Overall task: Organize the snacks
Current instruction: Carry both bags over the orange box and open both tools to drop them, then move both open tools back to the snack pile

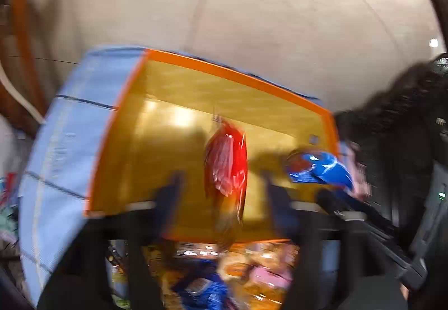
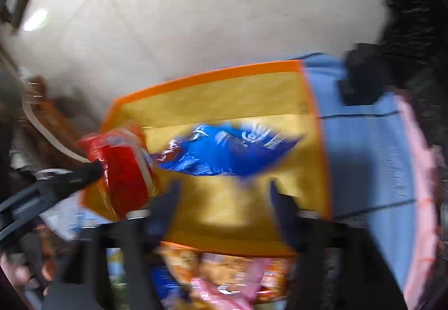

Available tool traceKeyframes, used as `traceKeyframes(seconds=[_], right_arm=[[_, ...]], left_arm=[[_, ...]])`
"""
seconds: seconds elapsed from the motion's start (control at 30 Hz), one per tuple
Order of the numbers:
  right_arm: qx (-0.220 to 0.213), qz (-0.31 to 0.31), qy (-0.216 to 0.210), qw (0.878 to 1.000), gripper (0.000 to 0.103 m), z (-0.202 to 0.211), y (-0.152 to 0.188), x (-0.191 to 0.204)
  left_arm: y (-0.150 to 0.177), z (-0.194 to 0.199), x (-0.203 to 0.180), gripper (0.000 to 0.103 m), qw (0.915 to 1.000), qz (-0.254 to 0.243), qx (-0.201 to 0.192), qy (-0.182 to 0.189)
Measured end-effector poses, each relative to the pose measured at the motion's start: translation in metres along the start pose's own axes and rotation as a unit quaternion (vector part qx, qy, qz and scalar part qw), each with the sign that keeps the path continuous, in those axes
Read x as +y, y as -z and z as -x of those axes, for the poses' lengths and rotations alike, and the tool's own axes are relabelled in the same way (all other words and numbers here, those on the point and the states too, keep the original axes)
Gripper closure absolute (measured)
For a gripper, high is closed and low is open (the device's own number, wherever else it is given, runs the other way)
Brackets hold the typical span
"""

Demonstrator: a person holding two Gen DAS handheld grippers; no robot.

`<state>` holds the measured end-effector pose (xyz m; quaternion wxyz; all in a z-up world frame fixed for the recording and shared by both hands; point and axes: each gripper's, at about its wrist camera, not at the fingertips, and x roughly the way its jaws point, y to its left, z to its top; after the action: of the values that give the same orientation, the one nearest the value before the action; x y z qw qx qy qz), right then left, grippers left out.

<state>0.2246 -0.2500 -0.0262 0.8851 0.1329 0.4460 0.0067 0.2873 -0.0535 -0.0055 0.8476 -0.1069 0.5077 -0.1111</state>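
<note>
While the wide blue fabric bin with orange rim and yellow lining point(image 1: 196, 102) waits open for snacks, a red foil packet point(image 1: 226, 164) and blue foil packet point(image 2: 226, 153) drop inside, released from the spread-jawed left gripper point(image 1: 221, 192) and right gripper point(image 2: 224, 195).

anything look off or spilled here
Yes. A red snack packet and a blue snack packet sit edge-on and blurred above the yellow floor of the storage box, apparently mid-drop. Both the left gripper and right gripper are open and empty. More snacks lie heaped outside the box.
</note>
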Motion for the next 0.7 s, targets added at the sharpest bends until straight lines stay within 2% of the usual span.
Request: traceKeyframes(seconds=[0.03, 0.07, 0.17, 0.23, 0.27, 0.43, 0.5, 0.6, 0.7], right_arm=[[-0.016, -0.001, -0.004, 1.000, 0.024, 0.007, 0.003, -0.002], [-0.023, -0.001, -0.011, 1.000, 0.023, 0.014, 0.008, -0.005], [-0.029, -0.027, -0.020, 0.999, 0.021, 0.036, 0.032, -0.024], [-0.038, -0.055, -0.018, 0.998, 0.011, 0.055, 0.059, -0.040], [-0.039, -0.067, -0.015, 0.997, 0.010, 0.063, 0.074, -0.047], [0.010, -0.067, 0.020, 0.998, 0.010, 0.078, 0.151, -0.074], [0.029, -0.046, 0.042, 0.998, 0.010, 0.084, 0.181, -0.077], [0.069, -0.059, 0.047, 0.995, 0.010, 0.085, 0.216, -0.088], [0.097, -0.086, 0.046, 0.991, 0.010, 0.082, 0.238, -0.095]], left_arm=[[0.006, 0.010, 0.002, 0.010, 0.9992, 0.000, -0.031, -0.027], [0.011, 0.013, 0.006, 0.010, 0.9986, -0.004, -0.043, -0.030], [0.027, 0.022, 0.013, 0.010, 0.9991, -0.027, -0.026, -0.022], [0.045, 0.032, 0.018, 0.010, 0.9982, -0.048, -0.022, -0.029], [0.057, 0.037, 0.021, 0.010, 0.9975, -0.058, -0.023, -0.033], [0.131, 0.063, 0.043, 0.009, 0.9911, -0.107, -0.002, -0.079], [0.164, 0.069, 0.055, 0.009, 0.9865, -0.126, 0.016, -0.102], [0.203, 0.070, 0.070, 0.009, 0.9780, -0.152, 0.051, -0.133], [0.223, 0.073, 0.089, 0.009, 0.9762, -0.141, 0.073, -0.148]])
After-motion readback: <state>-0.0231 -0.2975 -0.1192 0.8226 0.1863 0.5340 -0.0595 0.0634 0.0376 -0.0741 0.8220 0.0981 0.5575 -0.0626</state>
